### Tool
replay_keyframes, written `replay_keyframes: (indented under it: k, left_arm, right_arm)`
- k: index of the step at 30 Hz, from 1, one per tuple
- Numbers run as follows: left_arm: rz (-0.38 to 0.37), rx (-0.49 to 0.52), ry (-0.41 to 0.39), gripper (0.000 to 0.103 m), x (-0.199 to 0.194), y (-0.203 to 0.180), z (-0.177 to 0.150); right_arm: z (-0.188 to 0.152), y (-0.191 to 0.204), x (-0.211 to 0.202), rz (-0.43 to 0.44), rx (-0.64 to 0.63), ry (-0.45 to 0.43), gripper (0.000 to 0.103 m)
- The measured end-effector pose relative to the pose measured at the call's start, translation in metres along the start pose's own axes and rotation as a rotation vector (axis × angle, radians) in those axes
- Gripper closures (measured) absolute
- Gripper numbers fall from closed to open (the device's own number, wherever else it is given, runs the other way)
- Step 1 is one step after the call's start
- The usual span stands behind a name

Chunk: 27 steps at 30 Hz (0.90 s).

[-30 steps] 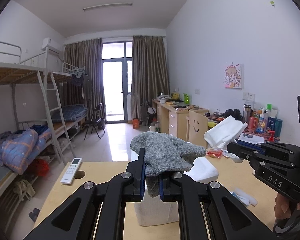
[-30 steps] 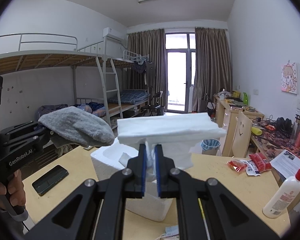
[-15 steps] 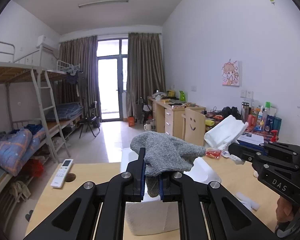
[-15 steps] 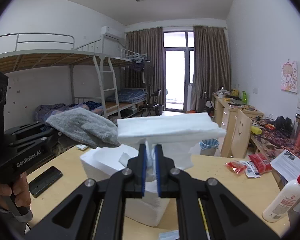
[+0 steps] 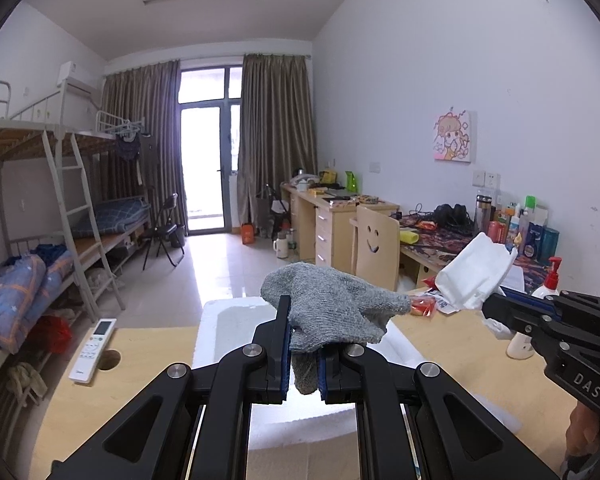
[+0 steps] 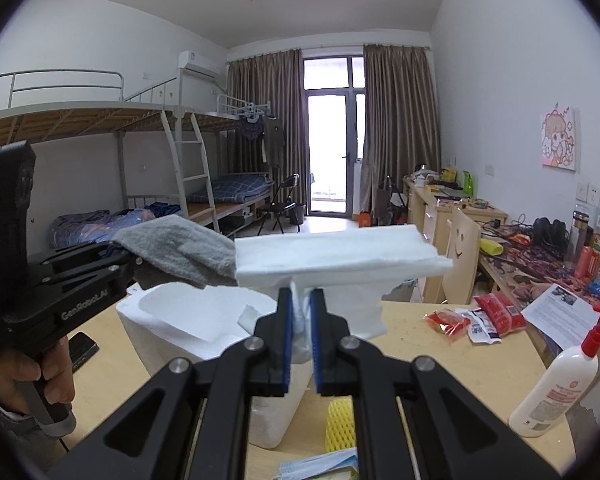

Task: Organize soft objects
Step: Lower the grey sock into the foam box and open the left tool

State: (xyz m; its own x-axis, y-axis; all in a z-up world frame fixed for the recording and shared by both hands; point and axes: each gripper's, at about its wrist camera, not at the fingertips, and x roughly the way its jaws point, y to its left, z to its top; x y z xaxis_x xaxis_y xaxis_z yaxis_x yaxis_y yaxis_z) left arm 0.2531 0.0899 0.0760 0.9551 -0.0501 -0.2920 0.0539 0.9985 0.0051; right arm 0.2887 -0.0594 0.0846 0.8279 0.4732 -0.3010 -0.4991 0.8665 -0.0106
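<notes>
My left gripper (image 5: 303, 354) is shut on a grey knitted cloth (image 5: 332, 308) and holds it above a white foam box (image 5: 236, 320) on the wooden table. The cloth also shows in the right wrist view (image 6: 180, 248). My right gripper (image 6: 300, 340) is shut on a folded white cloth (image 6: 340, 256), held above the same box (image 6: 188, 320). In the left wrist view the white cloth (image 5: 476, 276) hangs at the right, in the right gripper (image 5: 496, 312). The two cloths nearly touch.
On the table (image 6: 420, 344) lie a white lotion pump bottle (image 6: 556, 392), red snack packets (image 6: 496, 312), a yellow foam net (image 6: 340, 424), a black phone (image 6: 82, 350) and a white remote (image 5: 94, 350). Bunk beds stand left, desks right.
Both grippers have moved closer together over the foam box. The grey cloth now reaches the white cloth's left edge. The grips have not changed.
</notes>
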Motion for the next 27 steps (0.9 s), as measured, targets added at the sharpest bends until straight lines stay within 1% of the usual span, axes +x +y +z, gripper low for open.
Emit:
replay_keyframes:
  k: [5, 16, 24, 25, 26, 27]
  left_arm:
    - [-0.001, 0.007, 0.013, 0.093, 0.007, 0.0, -0.001]
    - [-0.005, -0.018, 0.05, 0.093, 0.024, 0.002, -0.005]
    - [-0.013, -0.034, 0.061, 0.092, 0.03, 0.006, -0.002]
    - [-0.011, -0.039, 0.057, 0.089, 0.03, 0.007, -0.002]
    - [-0.007, -0.038, 0.055, 0.076, 0.03, 0.008, -0.003]
    - [0.004, -0.032, 0.052, 0.064, 0.03, 0.008, -0.003]
  right_arm:
    - [0.0, -0.001, 0.003, 0.002, 0.002, 0.005, 0.092]
    - [0.0, -0.001, 0.006, -0.003, -0.001, 0.015, 0.092]
    - [0.001, 0.0, 0.006, -0.009, -0.004, 0.016, 0.092]
    - [0.001, 0.0, 0.006, -0.008, -0.004, 0.016, 0.092]
    - [0.0, 0.0, 0.006, -0.009, -0.005, 0.016, 0.092]
    - [0.0, -0.001, 0.006, -0.011, -0.005, 0.015, 0.092]
